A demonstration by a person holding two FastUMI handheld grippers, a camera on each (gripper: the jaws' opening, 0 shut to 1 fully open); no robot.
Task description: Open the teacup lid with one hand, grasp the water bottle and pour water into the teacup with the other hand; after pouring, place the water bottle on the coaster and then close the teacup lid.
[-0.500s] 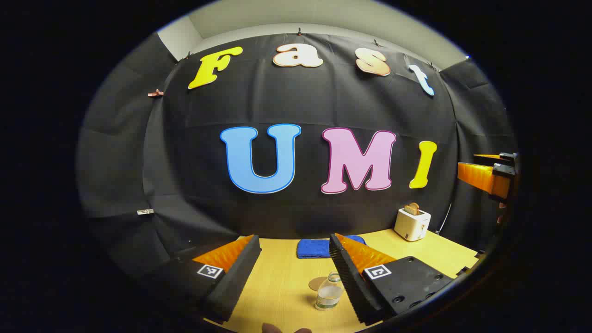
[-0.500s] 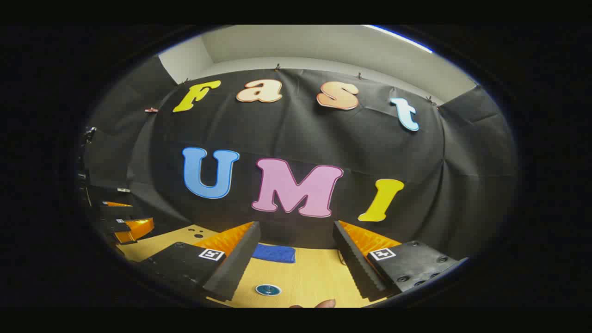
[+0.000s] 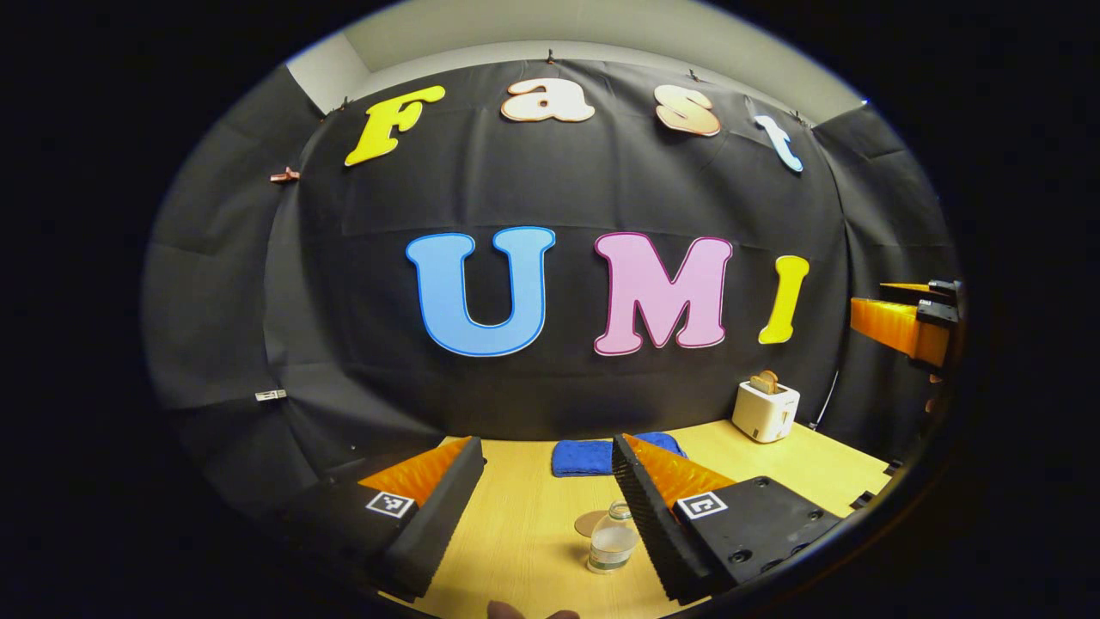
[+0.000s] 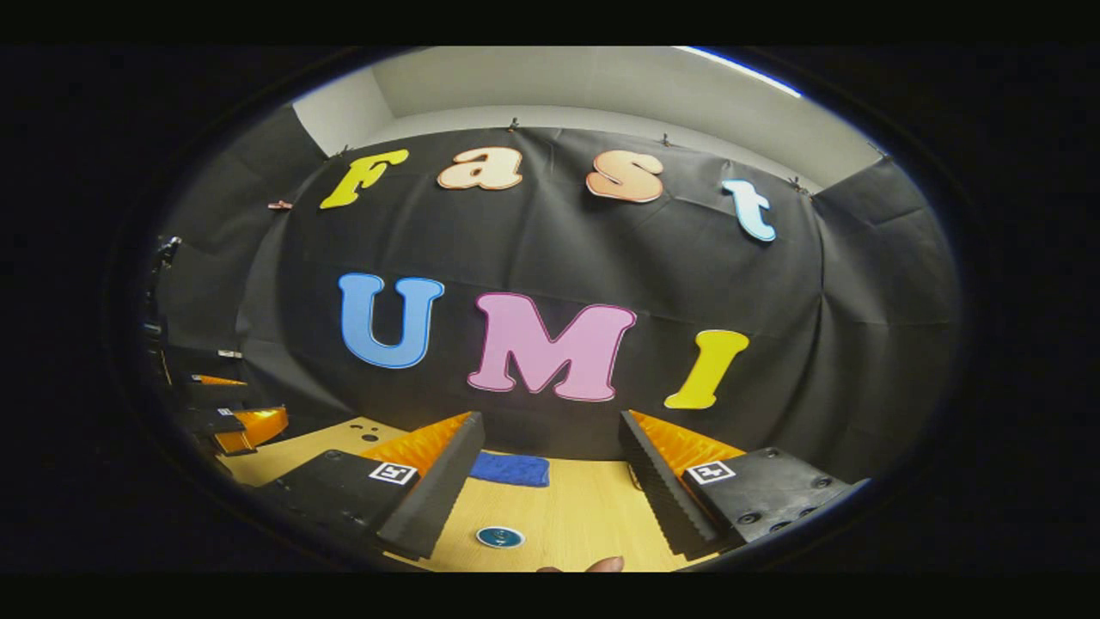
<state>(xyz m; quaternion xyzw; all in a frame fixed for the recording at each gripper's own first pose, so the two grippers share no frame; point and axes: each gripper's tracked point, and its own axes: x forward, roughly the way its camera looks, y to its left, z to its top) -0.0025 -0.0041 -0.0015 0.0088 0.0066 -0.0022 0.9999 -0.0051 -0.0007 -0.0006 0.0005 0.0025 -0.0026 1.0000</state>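
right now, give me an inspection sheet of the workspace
surface: light wooden table, bare between the things.
job's things: water bottle upright, part full; round coaster just behind it; a round blue disc on the table, perhaps the teacup lid, cannot tell.
clutter: blue cloth at the back; white toaster holding toast.
grippers: left gripper open, above the table; right gripper open, holding nothing.
cables: thin cord behind the toaster.
surroundings: black cloth booth wall.

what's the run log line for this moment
left claw: open, above table | right claw: open | water bottle: upright, ungrasped | coaster: bare
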